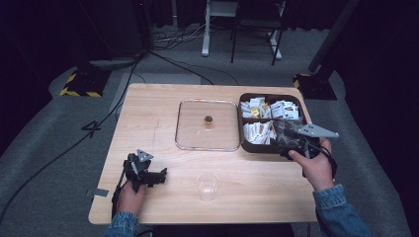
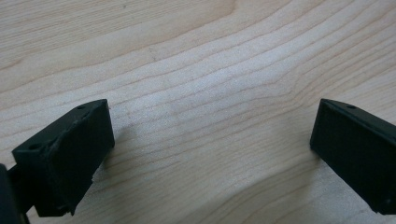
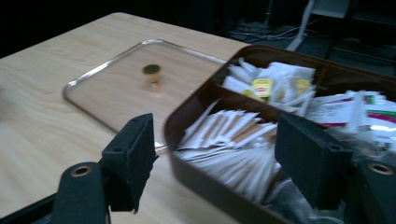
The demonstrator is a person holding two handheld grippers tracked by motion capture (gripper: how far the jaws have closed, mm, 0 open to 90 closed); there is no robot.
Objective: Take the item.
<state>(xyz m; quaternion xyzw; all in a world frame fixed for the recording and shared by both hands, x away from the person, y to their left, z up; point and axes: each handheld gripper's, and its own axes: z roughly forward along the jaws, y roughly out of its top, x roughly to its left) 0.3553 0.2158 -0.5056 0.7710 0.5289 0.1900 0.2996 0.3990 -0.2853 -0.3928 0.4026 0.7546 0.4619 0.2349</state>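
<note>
A dark brown compartment box (image 1: 243,143) (image 3: 196,100) holding several paper sachets (image 1: 259,131) (image 3: 233,140) stands at the table's right. My right gripper (image 1: 282,140) (image 3: 215,149) hovers open at the box's near edge, jaws on either side of its front-left corner. A clear glass lid with a brass knob (image 1: 208,120) (image 3: 151,70) lies flat left of the box. A clear plastic cup (image 1: 208,186) stands upright near the front edge. My left gripper (image 1: 159,176) (image 2: 212,135) rests low over bare wood at the front left, open with nothing between its jaws.
The wooden table (image 1: 158,113) has bare room at its left and back. Cables (image 1: 64,148) trail over the grey floor to the left. A white desk leg (image 1: 206,29) and a chair stand behind the table.
</note>
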